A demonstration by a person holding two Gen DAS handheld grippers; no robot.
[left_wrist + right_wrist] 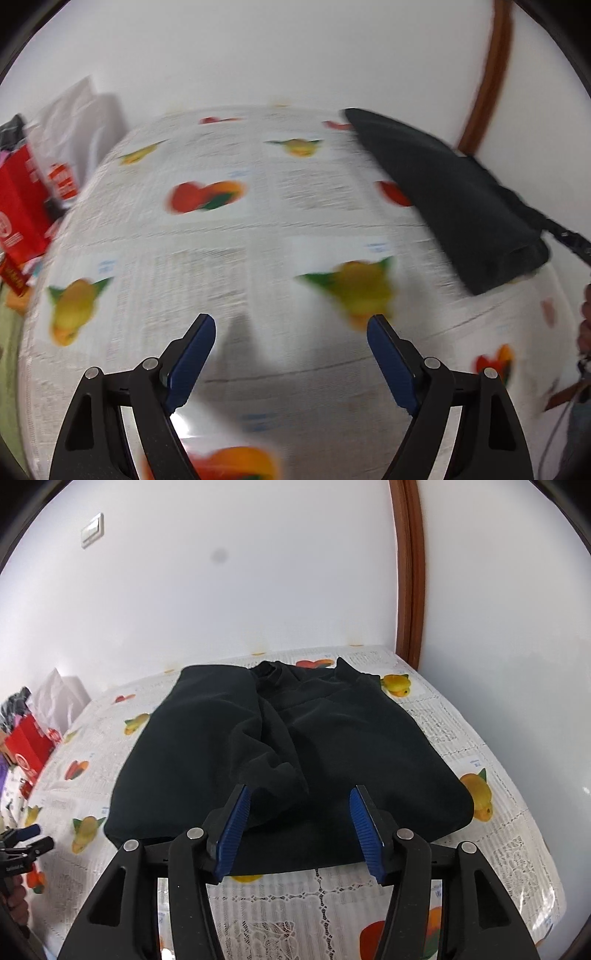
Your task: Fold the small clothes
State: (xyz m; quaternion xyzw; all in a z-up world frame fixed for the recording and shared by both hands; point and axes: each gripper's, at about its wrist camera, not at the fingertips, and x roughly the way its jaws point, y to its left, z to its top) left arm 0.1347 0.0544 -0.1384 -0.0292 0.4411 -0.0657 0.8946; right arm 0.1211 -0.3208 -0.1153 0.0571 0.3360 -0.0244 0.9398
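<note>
The black garment (288, 746) lies on the tabletop (461, 867), spread with a fruit-printed cloth, its sides and a sleeve already folded in toward the middle so it forms a rough rectangle. The right gripper (299, 823) hangs just over its near edge with jaws apart and nothing pinched, while the left gripper (291, 354) stands wide open over bare cloth, off to the garment's left. Judging by that shape, at least one fold bringing the near edge toward the collar remains.
</note>
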